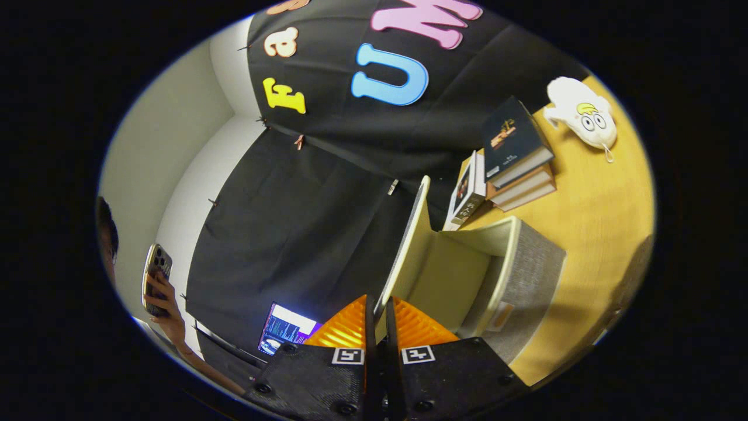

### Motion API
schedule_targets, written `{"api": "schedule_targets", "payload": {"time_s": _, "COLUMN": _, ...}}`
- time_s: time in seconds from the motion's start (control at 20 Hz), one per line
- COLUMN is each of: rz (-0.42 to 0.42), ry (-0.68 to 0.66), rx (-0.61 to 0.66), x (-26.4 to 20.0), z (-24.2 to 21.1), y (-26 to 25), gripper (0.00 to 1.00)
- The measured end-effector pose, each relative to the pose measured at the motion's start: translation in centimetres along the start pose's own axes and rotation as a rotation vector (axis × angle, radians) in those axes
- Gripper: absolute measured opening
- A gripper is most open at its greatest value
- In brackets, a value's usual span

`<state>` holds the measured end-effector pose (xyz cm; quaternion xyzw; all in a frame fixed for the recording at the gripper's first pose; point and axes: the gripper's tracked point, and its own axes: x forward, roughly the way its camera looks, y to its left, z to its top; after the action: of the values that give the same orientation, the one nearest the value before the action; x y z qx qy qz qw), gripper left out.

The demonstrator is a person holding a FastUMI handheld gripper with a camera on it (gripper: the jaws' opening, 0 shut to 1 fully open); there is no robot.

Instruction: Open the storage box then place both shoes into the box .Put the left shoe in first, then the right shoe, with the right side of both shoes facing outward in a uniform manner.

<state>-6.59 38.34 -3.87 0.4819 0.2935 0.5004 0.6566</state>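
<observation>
Storage box [526, 275] lid [403, 251] is what we see pinched at its near edge between the gripper [378, 318] fingers, both pressing on it. We see the lid raised, its long axis running away from us. Just beyond it the box sits open on the wooden table [602, 216], with stacked books [517, 155] and a plush toy [584, 114] farther off.

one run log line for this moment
phase: opening box | gripper: shut on lid | storage box: open, no shoes inside | table
</observation>
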Motion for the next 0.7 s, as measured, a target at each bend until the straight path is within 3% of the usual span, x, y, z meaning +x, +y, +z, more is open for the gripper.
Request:
{"api": "schedule_targets", "payload": {"time_s": 0.4, "rz": 0.044, "ry": 0.058, "rx": -0.107, "x": 9.2, "z": -1.5, "y": 6.5, "gripper": 0.09}}
{"api": "schedule_targets", "payload": {"time_s": 0.7, "rz": 0.036, "ry": 0.093, "rx": -0.144, "x": 14.9, "z": -3.5, "y": 7.4, "gripper": 0.09}}
